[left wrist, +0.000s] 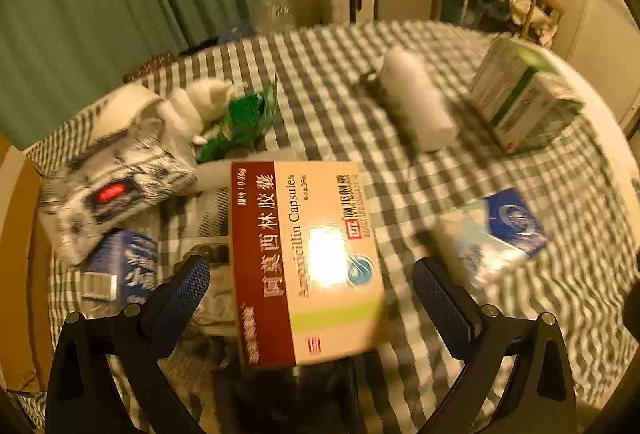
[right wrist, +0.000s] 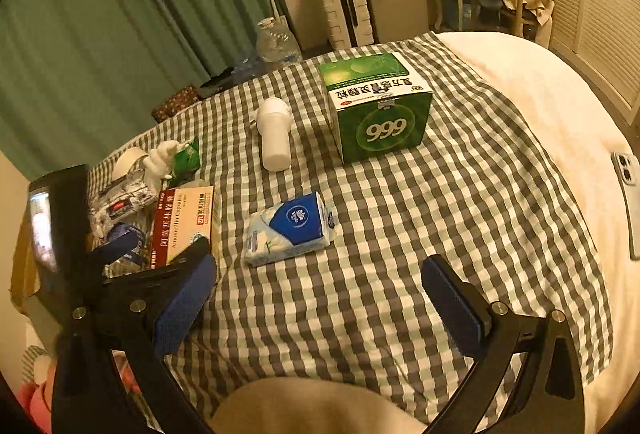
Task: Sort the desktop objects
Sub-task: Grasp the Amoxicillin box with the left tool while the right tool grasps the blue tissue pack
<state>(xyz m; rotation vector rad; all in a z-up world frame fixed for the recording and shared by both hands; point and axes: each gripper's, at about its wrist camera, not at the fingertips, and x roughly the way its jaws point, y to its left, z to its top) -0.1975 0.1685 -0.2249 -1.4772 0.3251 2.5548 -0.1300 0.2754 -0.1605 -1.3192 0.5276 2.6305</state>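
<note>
An amoxicillin capsule box (left wrist: 304, 258), red and cream, lies between the wide-apart fingers of my left gripper (left wrist: 312, 294), which is open and not touching it. The box also shows in the right wrist view (right wrist: 182, 222) at the left pile. A blue-and-white tissue pack (right wrist: 290, 230) lies mid-cloth, ahead of my open, empty right gripper (right wrist: 320, 298); it also shows in the left wrist view (left wrist: 492, 234). A white bottle (right wrist: 274, 134) lies on its side. A green 999 medicine box (right wrist: 376, 106) stands behind it.
A pile sits at the left: a patterned tissue pack (left wrist: 116, 186), a small blue box (left wrist: 120, 270), a green packet (left wrist: 240, 118), a white bowl (left wrist: 120, 106). The checked cloth (right wrist: 440, 214) covers the table; a phone (right wrist: 630, 194) lies at the right edge. A cardboard box (left wrist: 20, 254) stands left.
</note>
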